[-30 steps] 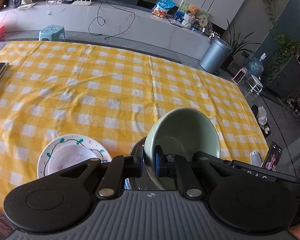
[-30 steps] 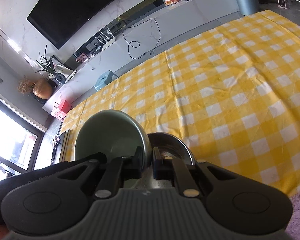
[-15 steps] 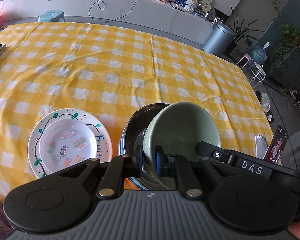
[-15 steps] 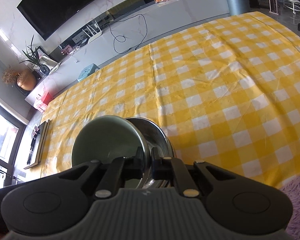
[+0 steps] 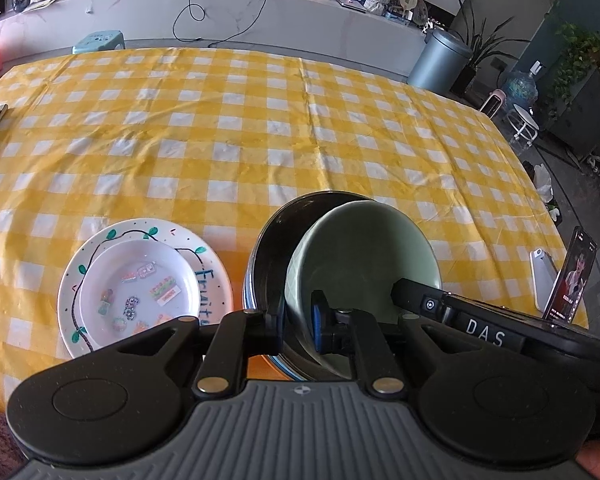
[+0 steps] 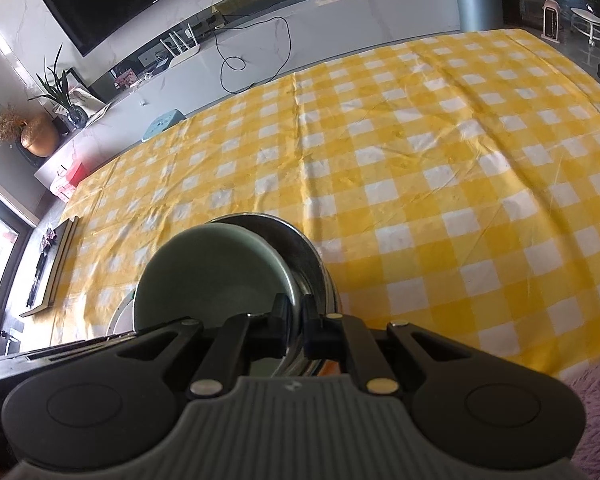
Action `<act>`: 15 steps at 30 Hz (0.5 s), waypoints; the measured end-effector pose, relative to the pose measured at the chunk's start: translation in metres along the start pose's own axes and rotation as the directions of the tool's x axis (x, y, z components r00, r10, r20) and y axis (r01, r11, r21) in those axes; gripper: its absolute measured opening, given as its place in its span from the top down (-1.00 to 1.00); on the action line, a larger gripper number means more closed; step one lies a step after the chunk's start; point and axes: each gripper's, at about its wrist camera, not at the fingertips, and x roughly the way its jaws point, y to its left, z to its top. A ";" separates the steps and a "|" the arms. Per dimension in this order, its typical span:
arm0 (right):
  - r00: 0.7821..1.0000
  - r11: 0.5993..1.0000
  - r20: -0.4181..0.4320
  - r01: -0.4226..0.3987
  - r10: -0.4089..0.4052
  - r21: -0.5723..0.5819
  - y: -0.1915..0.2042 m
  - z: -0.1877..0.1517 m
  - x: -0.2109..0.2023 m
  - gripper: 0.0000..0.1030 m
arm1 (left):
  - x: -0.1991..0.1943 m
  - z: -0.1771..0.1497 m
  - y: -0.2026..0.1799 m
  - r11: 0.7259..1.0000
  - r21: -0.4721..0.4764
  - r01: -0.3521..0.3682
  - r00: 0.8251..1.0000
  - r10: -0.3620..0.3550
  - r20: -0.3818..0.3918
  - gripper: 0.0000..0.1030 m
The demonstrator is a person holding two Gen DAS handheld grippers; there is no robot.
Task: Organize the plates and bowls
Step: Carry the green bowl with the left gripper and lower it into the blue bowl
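Plates, near left: 2 stacked, a small white plate (image 5: 134,294) with sticker-like pictures sitting in a larger white plate (image 5: 146,288) with a painted vine; glazed, stiff, chip-prone, I'd guess, and best taken by the rim.
Writing on the plate: blue hand lettering reads "Fruit" along its right rim; the end of the word is hidden behind my left gripper.
Left gripper (image 5: 300,322): clenched on the near-left rim of the green bowl (image 5: 364,256), 1 finger outside the wall, the blue pad inside.
Green bowl: tilted, its low edge down inside the steel bowl (image 5: 272,248), its far rim riding higher; not yet seated level.
How it handles: looks ceramic, so rigid, fairly heavy for a rim pinch, smooth glaze likely slippery, and it would crack if dropped on steel.
Where to hold: the rim, on 2 opposite sides as I have it now, which stops it swinging.
Steel bowl: sits on the yellow checked tablecloth (image 5: 260,128) just right of the plates; thin metal, light, likely to skid or ring if nudged.
Right gripper (image 6: 298,322): clamped on the bowl's right rim, pads pressed to the wall.
Label on right gripper: white letters "DAS" on its side, seen from the left camera.
Phone (image 5: 576,276), far right: propped upright, screen lit, text too small to read.
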 end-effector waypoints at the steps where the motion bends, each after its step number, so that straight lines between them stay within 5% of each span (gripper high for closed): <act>1: 1.000 1.000 0.005 0.007 -0.007 -0.014 0.001 0.000 0.000 0.91 | 0.000 0.000 -0.001 1.000 0.006 -0.003 1.000 0.003 0.001 0.72; 9: 0.997 0.988 0.035 0.066 -0.062 -0.142 0.014 -0.005 0.005 0.89 | -0.001 -0.003 -0.014 0.993 0.101 -0.067 0.997 0.064 0.038 0.70; 15: 0.998 0.990 0.038 0.054 -0.050 -0.129 0.010 -0.004 0.005 0.89 | -0.003 -0.003 -0.012 0.992 0.103 -0.073 0.996 0.068 0.056 0.67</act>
